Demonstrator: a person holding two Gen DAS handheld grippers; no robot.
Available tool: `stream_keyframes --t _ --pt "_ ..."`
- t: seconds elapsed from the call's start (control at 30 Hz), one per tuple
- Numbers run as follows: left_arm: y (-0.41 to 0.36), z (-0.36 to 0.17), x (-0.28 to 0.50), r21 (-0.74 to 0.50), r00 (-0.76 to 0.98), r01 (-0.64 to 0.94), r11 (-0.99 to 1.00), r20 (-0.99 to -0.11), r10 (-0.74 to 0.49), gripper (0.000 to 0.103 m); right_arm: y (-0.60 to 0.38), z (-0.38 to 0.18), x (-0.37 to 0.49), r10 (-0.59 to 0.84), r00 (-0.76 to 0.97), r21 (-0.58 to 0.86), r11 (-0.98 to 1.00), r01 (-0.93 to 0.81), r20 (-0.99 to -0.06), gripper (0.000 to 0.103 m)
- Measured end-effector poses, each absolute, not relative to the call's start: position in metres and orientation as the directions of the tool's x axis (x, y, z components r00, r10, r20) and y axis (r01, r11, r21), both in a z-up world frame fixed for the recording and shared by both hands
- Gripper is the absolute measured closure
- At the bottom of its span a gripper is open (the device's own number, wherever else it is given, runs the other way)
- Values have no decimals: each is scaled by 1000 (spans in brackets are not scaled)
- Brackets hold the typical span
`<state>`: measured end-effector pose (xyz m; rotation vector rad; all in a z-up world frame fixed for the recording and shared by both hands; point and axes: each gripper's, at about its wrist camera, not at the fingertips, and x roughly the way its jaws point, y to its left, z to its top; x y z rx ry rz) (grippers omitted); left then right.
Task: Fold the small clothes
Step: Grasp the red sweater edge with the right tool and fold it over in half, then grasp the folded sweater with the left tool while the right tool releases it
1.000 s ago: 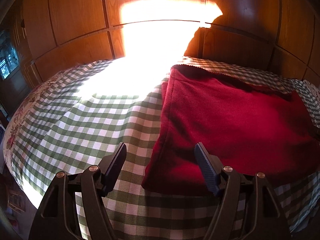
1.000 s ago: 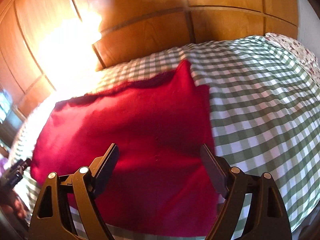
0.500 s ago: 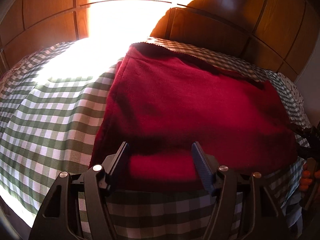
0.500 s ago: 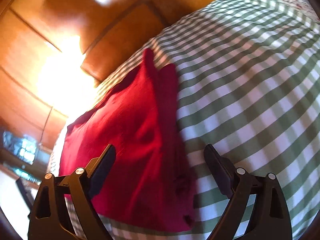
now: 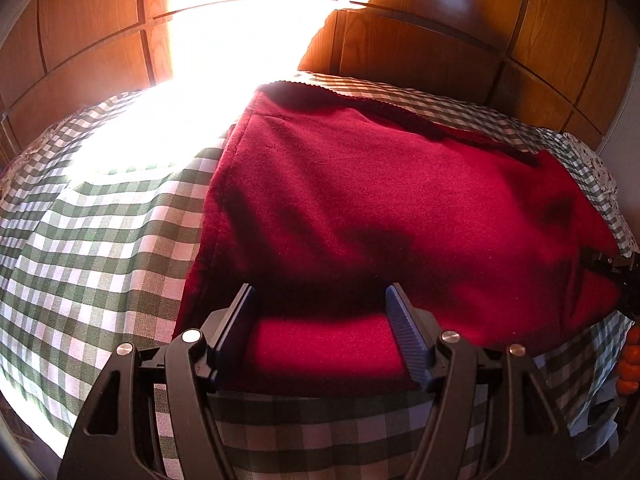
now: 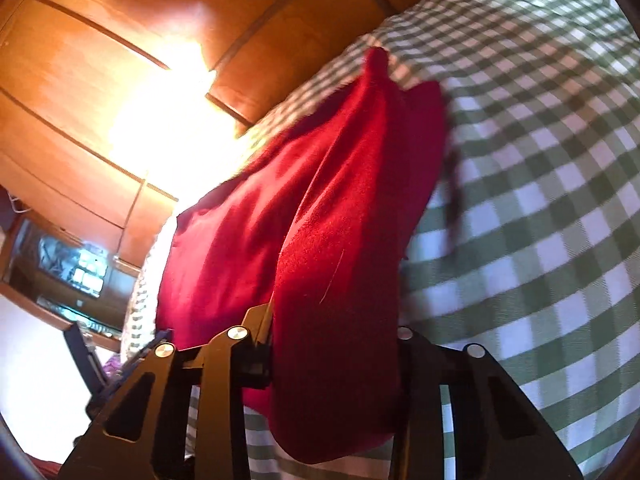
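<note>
A dark red fleece garment [image 5: 380, 208] lies folded on a green-and-white checked cloth [image 5: 100, 240]. My left gripper [image 5: 322, 312] is open, its blue-padded fingers astride the garment's near edge, not closed on it. In the right wrist view the same red garment [image 6: 320, 208] has its right end lifted and bunched between the fingers of my right gripper [image 6: 336, 344], which is shut on it. The right gripper's fingertips are buried in the cloth. The right gripper also shows at the right edge of the left wrist view [image 5: 612, 264].
Wooden panelled wall [image 5: 460, 36] stands right behind the table, with a glaring sun patch [image 5: 248, 52] on it and on the cloth. A floral under-cloth [image 5: 600, 172] shows at the far right. Something orange [image 5: 628, 364] sits below the table's right edge.
My right gripper has closed on the garment's right end and lifted it. My left gripper has moved right, from the garment's left corner onto its near edge, staying open.
</note>
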<state>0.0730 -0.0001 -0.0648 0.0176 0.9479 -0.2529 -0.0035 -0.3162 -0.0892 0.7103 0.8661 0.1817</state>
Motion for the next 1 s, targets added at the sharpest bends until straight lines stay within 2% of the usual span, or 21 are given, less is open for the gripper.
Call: stream_keyframes --t 0.3,0.57,0.8,1.0 --pt "12 -65 71 -147 555 227 963 -793 -252 37 -260 -20 17 461 674 597 802 -38 -577 74" --pt "45 -53 73 -241 560 206 948 -766 -316 37 -174 18 55 516 632 529 827 -191 -579 75" --pt "116 -40 81 -422 567 126 898 -712 -414 41 -89 2 87 539 522 455 841 -292 -662 75" --pt "158 -44 88 -572 554 82 816 -655 -514 44 -30 -40 98 458 446 324 881 -346 -769 75"
